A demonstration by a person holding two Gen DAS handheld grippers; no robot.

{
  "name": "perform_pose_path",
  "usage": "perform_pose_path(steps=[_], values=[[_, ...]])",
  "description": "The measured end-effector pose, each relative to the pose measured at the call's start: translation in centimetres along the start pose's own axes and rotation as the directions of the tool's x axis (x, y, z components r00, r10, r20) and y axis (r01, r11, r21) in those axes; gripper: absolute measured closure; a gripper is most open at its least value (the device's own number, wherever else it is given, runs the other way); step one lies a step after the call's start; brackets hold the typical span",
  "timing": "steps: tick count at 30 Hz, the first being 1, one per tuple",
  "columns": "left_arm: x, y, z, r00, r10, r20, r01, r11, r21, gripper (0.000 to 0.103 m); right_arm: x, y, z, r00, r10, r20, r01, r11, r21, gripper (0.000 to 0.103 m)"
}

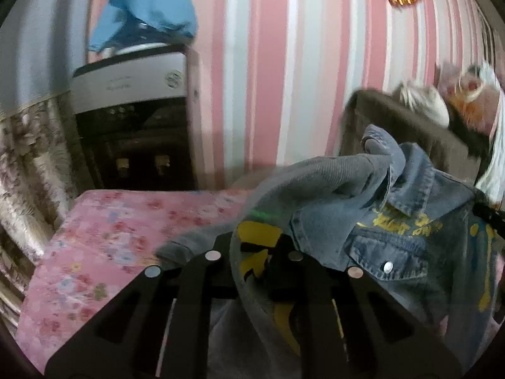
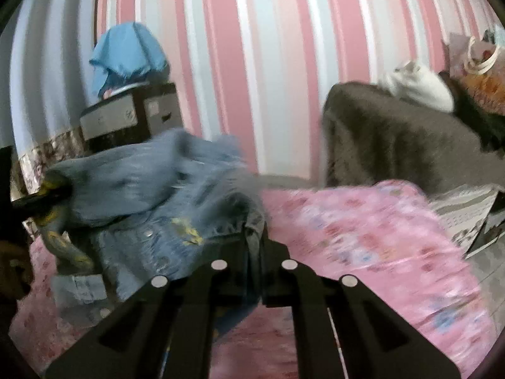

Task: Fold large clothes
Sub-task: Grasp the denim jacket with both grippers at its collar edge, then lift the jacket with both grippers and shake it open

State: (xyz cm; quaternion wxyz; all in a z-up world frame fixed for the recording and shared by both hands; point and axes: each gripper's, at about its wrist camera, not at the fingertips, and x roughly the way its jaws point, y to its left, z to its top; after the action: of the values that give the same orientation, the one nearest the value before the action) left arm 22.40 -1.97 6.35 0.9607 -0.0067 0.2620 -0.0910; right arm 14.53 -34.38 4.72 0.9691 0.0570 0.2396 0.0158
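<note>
Left gripper: the left gripper (image 1: 254, 249) sits at lower centre of the left wrist view, its jaws drawn narrow and clamped on a grey fold of the denim jacket (image 1: 394, 246) that carries yellow print.
Right gripper: the right gripper (image 2: 254, 246) sits at lower centre of the right wrist view, jaws pinched tight on a blue hem edge of the denim jacket (image 2: 151, 195).
Jacket, left wrist view: it fills the right and centre of the frame, lifted and bunched, with collar, chest pocket, a metal snap and yellow lettering showing.
Jacket, right wrist view: it lies heaped at left and centre, blurred, hanging from the pinched edge down toward the bed.
Bed: a pink floral sheet (image 2: 363, 230) covers the lower half of the right wrist view; the same sheet (image 1: 104, 237) shows at lower left in the left wrist view.
Wall: pink, white and pale blue stripes (image 2: 252, 63) run across the top of both views.
Background left: a blue cloth (image 1: 148, 6) rests on a grey and black appliance (image 1: 126, 82) at upper left.
Background right: a brown blanket (image 2: 394, 139) lies at the right, a white bundle (image 2: 416, 85) on it.
</note>
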Motion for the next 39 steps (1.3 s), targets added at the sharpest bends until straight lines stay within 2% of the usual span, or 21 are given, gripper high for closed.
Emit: perform_pose_path(steps=[4, 8, 13, 17, 20, 22, 24, 28, 30, 32, 33, 35, 39], values=[[-3.8, 2.5, 1.3, 1.000, -0.023, 0.016, 0.024, 0.998, -0.055, 0.095, -3.3, -1.3, 2.0, 0.998, -0.012, 0.061, 0.013, 1.000, -0.012, 0.099], [-8.6, 3.6, 2.1, 0.997, -0.010, 0.076, 0.014, 0.999, -0.046, 0.095, -7.1, 0.0, 3.2, 0.990, 0.000, 0.143, 0.009, 0.998, -0.061, 0.099], [-13.3, 5.1, 2.4, 0.993, 0.004, 0.118, 0.005, 0.997, -0.078, 0.098, -12.3, 1.4, 4.7, 0.967, 0.035, 0.252, -0.005, 0.993, -0.119, 0.099], [-17.5, 6.1, 2.5, 0.982, 0.002, 0.191, 0.021, 0.993, -0.116, 0.100, -17.1, 1.8, 5.9, 0.938, 0.065, 0.340, -0.014, 0.988, -0.151, 0.099], [-22.1, 5.6, 3.2, 0.960, -0.016, 0.278, 0.048, 0.993, -0.106, 0.100, -21.5, 1.7, 6.7, 0.906, 0.088, 0.413, -0.023, 0.987, -0.159, 0.099], [-25.1, 4.8, 3.8, 0.943, -0.030, 0.331, 0.062, 0.994, -0.089, 0.100, -24.8, 2.2, 7.4, 0.877, 0.092, 0.471, -0.008, 0.984, -0.177, 0.099], [-28.5, 3.6, 4.6, 0.918, -0.040, 0.395, 0.070, 0.995, -0.064, 0.100, -28.0, 2.3, 8.1, 0.839, 0.096, 0.535, 0.004, 0.983, -0.182, 0.099], [-34.5, 1.6, 6.3, 0.863, -0.076, 0.499, 0.106, 0.994, -0.031, 0.099, -35.5, 2.4, 10.1, 0.741, 0.099, 0.665, 0.050, 0.978, -0.201, 0.099], [-36.4, 0.7, 7.2, 0.846, -0.082, 0.527, 0.103, 0.995, -0.010, 0.099, -38.0, 2.2, 11.4, 0.707, 0.102, 0.700, 0.070, 0.974, -0.214, 0.099], [-38.0, -0.1, 8.4, 0.830, -0.085, 0.551, 0.099, 0.995, 0.004, 0.099, -38.8, 2.1, 12.7, 0.708, 0.091, 0.700, 0.101, 0.968, -0.228, 0.098], [-38.0, -0.1, 8.7, 0.832, -0.083, 0.548, 0.095, 0.995, 0.008, 0.099, -38.6, 1.9, 13.5, 0.718, 0.088, 0.691, 0.106, 0.967, -0.233, 0.098], [-37.2, -0.5, 9.6, 0.844, -0.070, 0.532, 0.074, 0.997, 0.014, 0.099, -37.1, 1.3, 14.5, 0.744, 0.085, 0.663, 0.099, 0.967, -0.236, 0.098], [-30.8, 0.6, 10.5, 0.894, -0.044, 0.446, 0.053, 0.999, -0.008, 0.099, -31.0, -0.2, 15.8, 0.826, 0.088, 0.557, 0.043, 0.975, -0.218, 0.098]])
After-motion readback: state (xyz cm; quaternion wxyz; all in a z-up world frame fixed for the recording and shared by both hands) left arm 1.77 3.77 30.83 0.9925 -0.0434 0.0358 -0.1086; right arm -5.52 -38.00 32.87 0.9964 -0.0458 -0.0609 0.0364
